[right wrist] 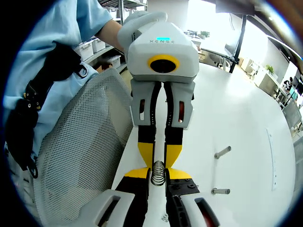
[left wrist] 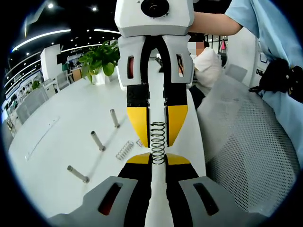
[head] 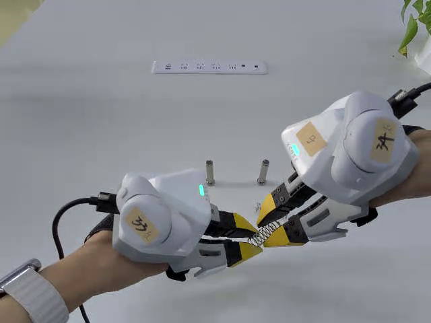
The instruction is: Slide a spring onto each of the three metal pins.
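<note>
L gripper point(head: 248, 238) and R gripper point(head: 268, 224) meet tip to tip, each w/ jaws nearly closed, seemingly both pinching one spring point(head: 264, 233) by its ends. Upright pins point(head: 209, 172) stand just beyond on the bench; spare spring point(left wrist: 124, 150) lies nr them.

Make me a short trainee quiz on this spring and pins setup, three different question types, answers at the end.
1. Multiple choice: what do the left gripper and right gripper hold between them? A a pin; B a spring; C a cable.
2. True or false: one pin already wears a spring.
3. Fill in: a loose spring lies on the ____.
Key: 1 B. 2 False, the three pins are bare. 3 table.
</note>
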A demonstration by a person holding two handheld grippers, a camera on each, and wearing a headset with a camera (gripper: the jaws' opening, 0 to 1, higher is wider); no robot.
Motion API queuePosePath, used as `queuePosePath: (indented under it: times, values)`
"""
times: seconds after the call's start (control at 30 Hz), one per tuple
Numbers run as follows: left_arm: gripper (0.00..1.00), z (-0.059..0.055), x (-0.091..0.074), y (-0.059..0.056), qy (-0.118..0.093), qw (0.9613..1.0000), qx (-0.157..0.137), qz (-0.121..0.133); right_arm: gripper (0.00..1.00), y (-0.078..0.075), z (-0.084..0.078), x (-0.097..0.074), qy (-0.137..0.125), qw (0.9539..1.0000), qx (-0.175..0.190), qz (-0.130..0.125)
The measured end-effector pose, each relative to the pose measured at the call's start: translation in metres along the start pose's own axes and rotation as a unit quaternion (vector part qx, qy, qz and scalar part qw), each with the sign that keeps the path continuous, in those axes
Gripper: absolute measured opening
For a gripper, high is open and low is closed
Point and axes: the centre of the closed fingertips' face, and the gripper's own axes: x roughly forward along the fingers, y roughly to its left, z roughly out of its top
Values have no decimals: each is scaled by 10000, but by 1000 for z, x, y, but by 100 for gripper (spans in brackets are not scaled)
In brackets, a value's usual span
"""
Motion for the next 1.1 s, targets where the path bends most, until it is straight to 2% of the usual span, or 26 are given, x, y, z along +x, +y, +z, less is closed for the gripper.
queuePosePath:
  times: [0.33,0.77,1.1]
  values:
    - [6,3,0,-1,-95,9999,-60,15,8,0,-3,0,68,10000,-43,-27]
    - [7,3,1,-1,-151,9998,-90,43,7,0,-2,0,-7,9997,226,8]
    - [8,-1,-2,2,-236,9990,-330,180,7,-1,-1,1,-5,9998,182,-26]
